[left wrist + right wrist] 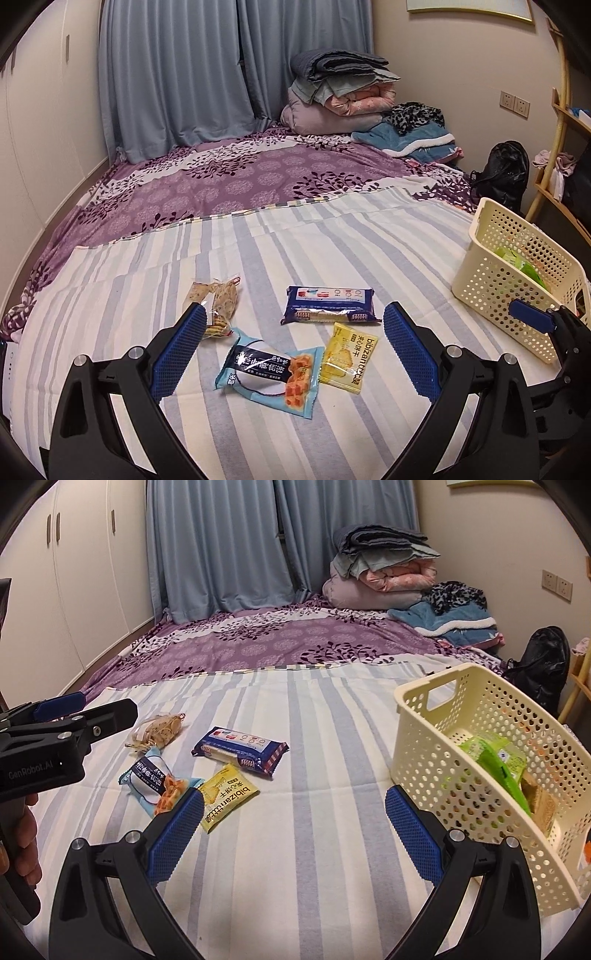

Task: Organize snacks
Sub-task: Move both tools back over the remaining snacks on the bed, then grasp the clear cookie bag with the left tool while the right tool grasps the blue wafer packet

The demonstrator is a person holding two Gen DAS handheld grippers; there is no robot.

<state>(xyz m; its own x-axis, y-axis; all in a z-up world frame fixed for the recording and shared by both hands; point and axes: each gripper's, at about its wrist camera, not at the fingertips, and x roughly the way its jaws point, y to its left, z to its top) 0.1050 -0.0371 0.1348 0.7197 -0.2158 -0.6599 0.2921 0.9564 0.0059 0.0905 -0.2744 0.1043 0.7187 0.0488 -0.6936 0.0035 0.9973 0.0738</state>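
A bed fills both views, covered near the cameras by a striped sheet (332, 240) in pale blue and cream, with a purple patterned bedspread (229, 177) beyond it; blue curtains (177, 74) hang at the far side and folded blankets (340, 92) are stacked in the far corner.

A cream plastic basket (443, 760) with punched holes sits on the sheet at the right; inside it lies a green packet (495, 760), with other contents too hidden to tell.

4 snacks lie loose on the sheet, left of the basket and well apart from it: a dark blue biscuit pack (328, 306); a light blue packet (266, 373) just in front of it; a yellow packet (345, 350) beside that, its edge touching the light blue one; a clear bag of crackers (218, 299) to the left.

The left gripper (291, 317) hovers above the snacks, its blue-padded fingers spread wide and holding nothing; the right gripper (293, 797) hangs between the snacks and the basket, fingers likewise wide apart and empty; a hand (22, 845) grips the left tool's handle.
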